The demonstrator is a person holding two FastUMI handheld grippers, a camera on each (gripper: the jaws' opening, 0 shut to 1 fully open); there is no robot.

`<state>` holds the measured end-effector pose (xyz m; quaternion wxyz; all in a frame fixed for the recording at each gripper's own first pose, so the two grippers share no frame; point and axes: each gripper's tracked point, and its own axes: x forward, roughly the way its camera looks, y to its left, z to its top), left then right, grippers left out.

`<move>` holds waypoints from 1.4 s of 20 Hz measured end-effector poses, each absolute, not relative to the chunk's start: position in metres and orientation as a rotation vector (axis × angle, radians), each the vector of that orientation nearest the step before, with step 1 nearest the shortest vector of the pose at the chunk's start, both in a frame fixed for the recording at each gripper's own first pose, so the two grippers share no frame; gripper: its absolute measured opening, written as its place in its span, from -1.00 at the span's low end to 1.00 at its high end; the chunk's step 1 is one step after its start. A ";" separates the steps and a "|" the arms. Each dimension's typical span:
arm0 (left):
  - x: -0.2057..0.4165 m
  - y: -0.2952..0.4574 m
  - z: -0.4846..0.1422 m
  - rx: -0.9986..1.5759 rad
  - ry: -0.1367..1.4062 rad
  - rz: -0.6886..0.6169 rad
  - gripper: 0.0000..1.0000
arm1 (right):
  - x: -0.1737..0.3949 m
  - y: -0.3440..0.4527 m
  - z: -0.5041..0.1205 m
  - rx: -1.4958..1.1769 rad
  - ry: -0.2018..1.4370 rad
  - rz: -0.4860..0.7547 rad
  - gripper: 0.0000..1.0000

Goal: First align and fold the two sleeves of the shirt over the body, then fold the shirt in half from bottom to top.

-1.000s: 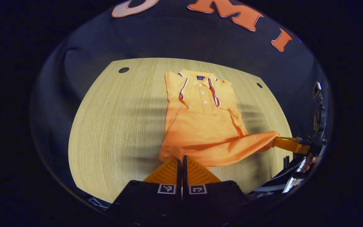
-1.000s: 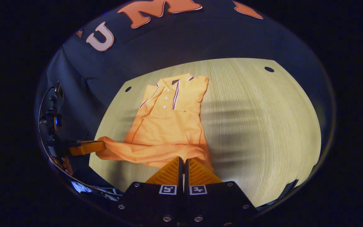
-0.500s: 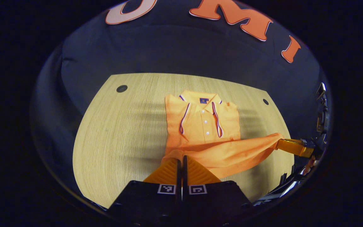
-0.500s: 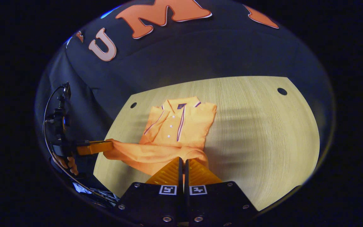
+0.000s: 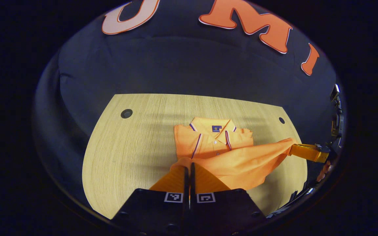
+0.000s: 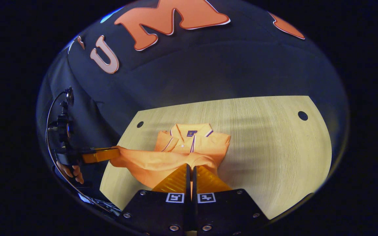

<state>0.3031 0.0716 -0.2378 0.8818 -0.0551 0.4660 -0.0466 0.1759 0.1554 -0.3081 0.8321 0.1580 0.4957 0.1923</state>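
An orange polo shirt (image 5: 213, 139) lies collar-away on the wooden table (image 5: 126, 147), its sleeves folded over the body. Its bottom hem (image 5: 241, 160) is lifted off the table and stretched between both grippers, hanging over the lower body. My left gripper (image 5: 188, 165) is shut on one hem corner at the bottom of the left gripper view; the right gripper (image 5: 295, 149) holds the other corner at the far right there. In the right gripper view the shirt (image 6: 192, 139) shows again, my right gripper (image 6: 189, 167) shut on the hem, the left gripper (image 6: 115, 152) at the left with a hand (image 6: 71, 172) behind it.
Dark round holes (image 5: 126, 113) (image 5: 281, 120) sit near the table's far corners. The black cloth wall (image 5: 189, 72) rises behind the table. Cables and a mount (image 6: 61, 124) hang by the left gripper. Bare wood spreads to the shirt's sides (image 6: 274, 147).
Both grippers have carried the hem up and toward the collar. The raised fold now covers the lower body and placket that lay bare a second ago.
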 end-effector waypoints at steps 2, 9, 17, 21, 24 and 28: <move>0.322 0.078 -0.248 -0.089 0.990 -0.121 -0.98 | 0.186 0.157 -0.316 0.337 1.074 0.377 -0.99; 0.381 0.093 -0.307 -0.060 1.061 -0.170 -0.99 | 0.217 0.162 -0.352 0.347 1.136 0.291 -0.99; 0.429 0.098 -0.336 -0.022 1.042 -0.137 -0.96 | 0.251 0.156 -0.396 0.344 1.176 0.242 -0.99; 0.435 0.096 -0.340 -0.001 1.043 -0.129 -0.58 | 0.267 0.159 -0.399 0.413 1.170 0.199 -0.96; 0.442 0.098 -0.318 0.018 0.974 -0.102 0.82 | 0.275 0.157 -0.393 0.451 1.141 0.179 -0.67; 0.435 0.102 -0.274 -0.012 0.886 -0.086 0.99 | 0.276 0.144 -0.371 0.409 1.064 0.159 0.24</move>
